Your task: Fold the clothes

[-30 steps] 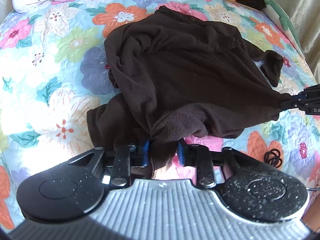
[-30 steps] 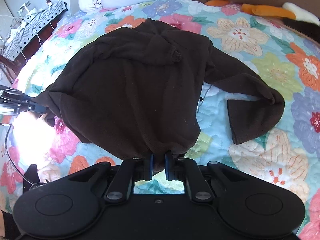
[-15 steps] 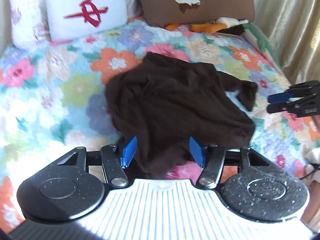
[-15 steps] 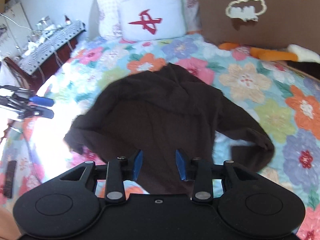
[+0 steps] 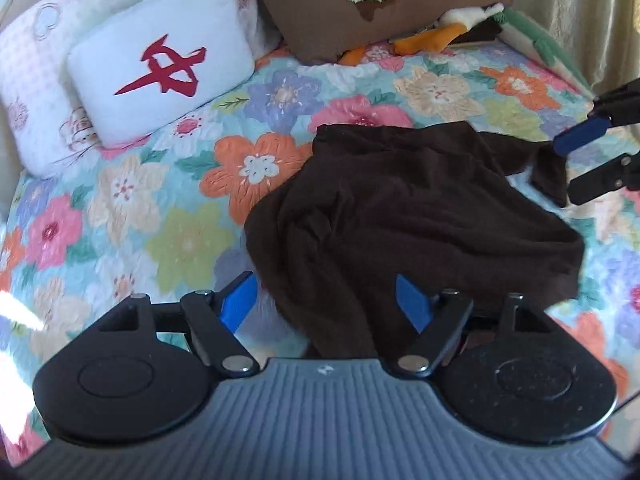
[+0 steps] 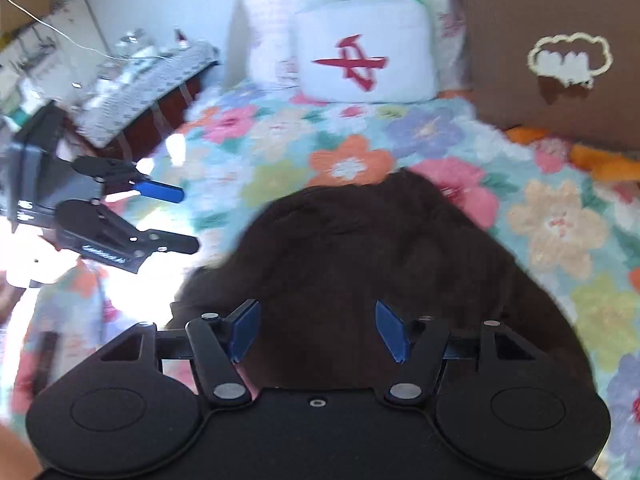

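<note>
A dark brown sweater (image 5: 400, 208) lies crumpled on the floral quilt (image 5: 132, 200), one sleeve reaching to the right. My left gripper (image 5: 326, 300) hovers above its near edge. The jaws are opening, and the blue pads (image 5: 240, 300) stand wide apart without touching the cloth. In the right wrist view the sweater (image 6: 380, 260) fills the middle, and my right gripper (image 6: 318, 328) hangs over it. Its jaws are also opening and grip nothing. Each gripper shows in the other's view: the right gripper (image 5: 576, 164) at the right edge, the left gripper (image 6: 180, 218) at the left.
A white pillow with a red character (image 5: 160, 64) and a brown cushion (image 5: 380, 4) lean at the bed's head, with an orange plush toy (image 5: 436, 38) beside them. A curtain (image 5: 580, 12) hangs on the right. A cluttered bedside shelf (image 6: 132, 80) stands to the left.
Both grippers let go of the sweater's hem, opened wide and rose away from it. The stretched sweater dropped back onto the quilt in a loose heap.
</note>
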`<action>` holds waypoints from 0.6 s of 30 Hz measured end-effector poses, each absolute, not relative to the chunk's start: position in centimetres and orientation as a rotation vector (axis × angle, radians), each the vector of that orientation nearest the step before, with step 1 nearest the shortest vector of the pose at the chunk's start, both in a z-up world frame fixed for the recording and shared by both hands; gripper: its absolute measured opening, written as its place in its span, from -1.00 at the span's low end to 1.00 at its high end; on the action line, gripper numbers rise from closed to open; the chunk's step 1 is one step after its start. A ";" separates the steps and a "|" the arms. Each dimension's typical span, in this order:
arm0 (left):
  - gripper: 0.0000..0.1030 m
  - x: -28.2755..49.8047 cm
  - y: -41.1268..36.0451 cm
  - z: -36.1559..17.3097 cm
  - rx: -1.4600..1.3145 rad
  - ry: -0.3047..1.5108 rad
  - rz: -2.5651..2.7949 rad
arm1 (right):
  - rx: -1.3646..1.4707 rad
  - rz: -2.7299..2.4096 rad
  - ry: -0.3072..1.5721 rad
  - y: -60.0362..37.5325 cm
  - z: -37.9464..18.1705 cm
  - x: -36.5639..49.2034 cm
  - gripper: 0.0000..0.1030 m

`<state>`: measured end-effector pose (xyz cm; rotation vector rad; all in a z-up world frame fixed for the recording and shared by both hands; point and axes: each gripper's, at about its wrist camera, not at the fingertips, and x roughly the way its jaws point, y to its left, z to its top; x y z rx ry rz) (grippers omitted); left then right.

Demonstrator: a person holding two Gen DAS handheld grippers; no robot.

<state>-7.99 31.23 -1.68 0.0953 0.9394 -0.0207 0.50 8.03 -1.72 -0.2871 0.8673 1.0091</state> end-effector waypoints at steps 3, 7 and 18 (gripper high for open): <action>0.48 -5.0 32.0 -4.1 0.058 0.918 -0.026 | -0.414 0.938 0.824 10.5 -5.5 1.9 0.34; 0.48 -2.4 32.6 -6.3 0.081 0.867 -0.011 | -0.543 0.905 0.768 12.7 -8.9 3.3 0.34; 0.48 -0.2 32.3 -8.4 0.184 0.770 -0.064 | -0.694 0.840 0.696 17.9 -13.8 7.8 -0.69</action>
